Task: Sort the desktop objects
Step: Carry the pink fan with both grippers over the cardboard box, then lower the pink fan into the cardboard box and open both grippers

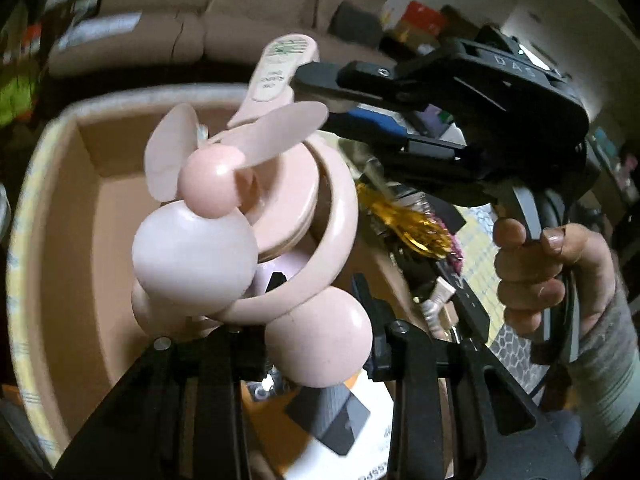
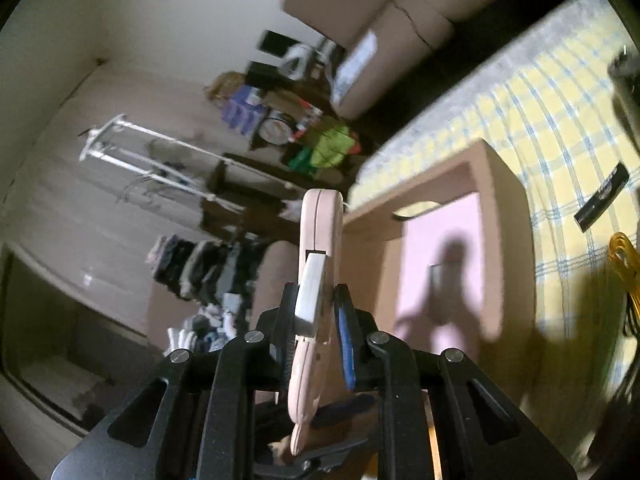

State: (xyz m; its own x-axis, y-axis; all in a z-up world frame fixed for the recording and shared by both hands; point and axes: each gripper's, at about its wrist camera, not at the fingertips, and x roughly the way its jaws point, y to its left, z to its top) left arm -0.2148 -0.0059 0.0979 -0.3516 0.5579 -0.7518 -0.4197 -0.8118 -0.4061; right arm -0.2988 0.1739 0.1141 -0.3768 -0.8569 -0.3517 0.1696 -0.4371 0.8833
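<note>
The right gripper (image 2: 316, 320) has its two black jaws pressed on the handle of a small pink fan (image 2: 318, 264). In the right wrist view the handle stands up thin and edge-on between the jaws, and the rest of the fan is hidden below the gripper. In the left wrist view the same right gripper (image 1: 316, 90) comes in from the right side and pinches the handle near its top end.

The left gripper (image 1: 276, 340) sits at the bottom of its own view. The round pink parts of the fan (image 1: 248, 216) fill the space between its jaws. I cannot tell if those jaws are squeezing the fan or only sitting around it, because the fan hides the tips.

The fan is up in the air over a cardboard box (image 1: 56, 208). The box looks open, and its far side is cut off by the fan.

A hand (image 1: 540, 280) holds the right gripper's grip. Something shiny and gold (image 1: 408, 220) lies behind the fan, too blurry to name. In the right wrist view the box (image 2: 500, 208) rests on a yellow checked cloth (image 2: 560, 128). A sofa (image 1: 200, 20) is far behind.
</note>
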